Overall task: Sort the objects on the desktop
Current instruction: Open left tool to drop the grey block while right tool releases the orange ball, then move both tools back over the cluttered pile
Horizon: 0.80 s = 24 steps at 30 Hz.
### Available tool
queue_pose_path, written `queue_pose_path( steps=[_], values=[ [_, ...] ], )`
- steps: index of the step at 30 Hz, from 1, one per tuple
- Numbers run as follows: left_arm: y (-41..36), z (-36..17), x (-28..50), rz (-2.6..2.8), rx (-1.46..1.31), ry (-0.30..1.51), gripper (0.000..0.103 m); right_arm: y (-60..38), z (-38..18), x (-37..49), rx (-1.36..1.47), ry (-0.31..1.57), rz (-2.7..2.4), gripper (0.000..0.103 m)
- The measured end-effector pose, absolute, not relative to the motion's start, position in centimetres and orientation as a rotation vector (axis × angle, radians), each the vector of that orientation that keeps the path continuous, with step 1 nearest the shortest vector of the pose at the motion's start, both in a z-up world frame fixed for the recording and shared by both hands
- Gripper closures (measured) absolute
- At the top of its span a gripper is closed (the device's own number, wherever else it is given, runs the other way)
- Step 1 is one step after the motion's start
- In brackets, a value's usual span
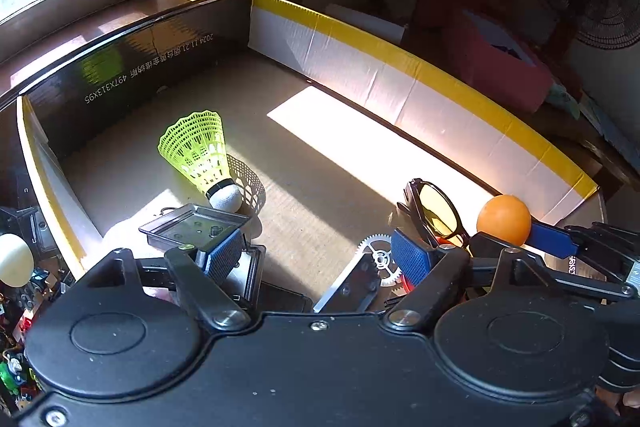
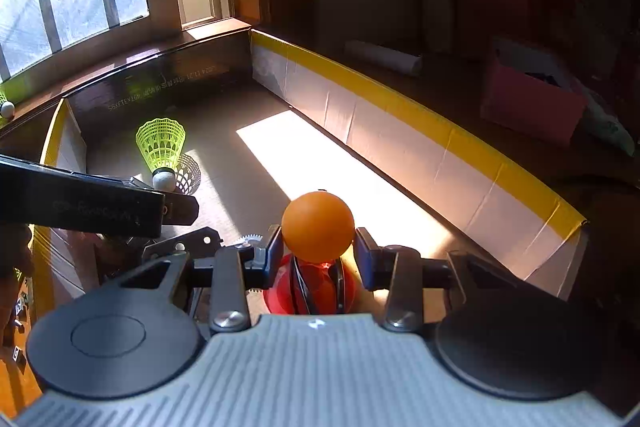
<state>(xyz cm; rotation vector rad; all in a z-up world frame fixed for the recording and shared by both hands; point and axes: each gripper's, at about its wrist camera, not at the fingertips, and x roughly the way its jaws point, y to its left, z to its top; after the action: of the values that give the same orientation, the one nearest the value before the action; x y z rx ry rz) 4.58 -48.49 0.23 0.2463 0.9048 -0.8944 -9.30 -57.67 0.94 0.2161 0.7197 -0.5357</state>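
The right gripper [image 2: 318, 253] has its blue pads [image 2: 275, 247] pinched on an orange ping-pong ball [image 2: 318, 225], holding it over the near end of the cardboard box [image 1: 400, 75], just above a red object [image 2: 312, 291] and a pair of yellow-lensed glasses [image 1: 436, 213]. The ball bulges well above the pads, so the hold looks low on its curve, and that is the worry here: a smooth, light ball gripped below its middle could squirt upward and out if the squeeze shifts. If it drops now, it probably bounces off the glasses or the red piece and rolls away across the sunlit box floor, or hops the yellow-edged wall.

Over on the other side, the left gripper [image 1: 316, 255] stands wide with nothing pressed between its pads. A small clear plastic tray [image 1: 192, 227] sits by its left finger [image 1: 224, 255], though whether they touch cannot be told. A toothed gear [image 1: 378, 253] lies between the fingers, lower down. The neon yellow shuttlecock [image 1: 200, 151] lies tilted beyond, with a second, clear-skirted one [image 1: 250, 185] tucked behind its cork.

The two grippers are close together at this end. Any sideways swing from the left could clip the right finger and jar the ball loose, or shove the tray into the shuttlecocks.
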Motion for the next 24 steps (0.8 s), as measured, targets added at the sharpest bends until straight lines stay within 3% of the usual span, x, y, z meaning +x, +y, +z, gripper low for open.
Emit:
queue_pose_path(
  steps=[11,15,24],
  values=[
    [-48.0,0.8,4.3,-0.886,0.241,0.893,0.018,-58.0,1.0,-9.6,0.237,0.721,-0.555,0.059],
    [-47.6,1.2,4.0,-0.884,0.24,0.877,0.018,-58.1,1.1,-9.7,0.255,0.716,-0.556,0.046],
    [-46.3,2.1,3.4,-0.865,0.236,0.845,0.017,-57.6,1.3,-9.9,0.272,0.71,-0.552,0.034]
  ],
)
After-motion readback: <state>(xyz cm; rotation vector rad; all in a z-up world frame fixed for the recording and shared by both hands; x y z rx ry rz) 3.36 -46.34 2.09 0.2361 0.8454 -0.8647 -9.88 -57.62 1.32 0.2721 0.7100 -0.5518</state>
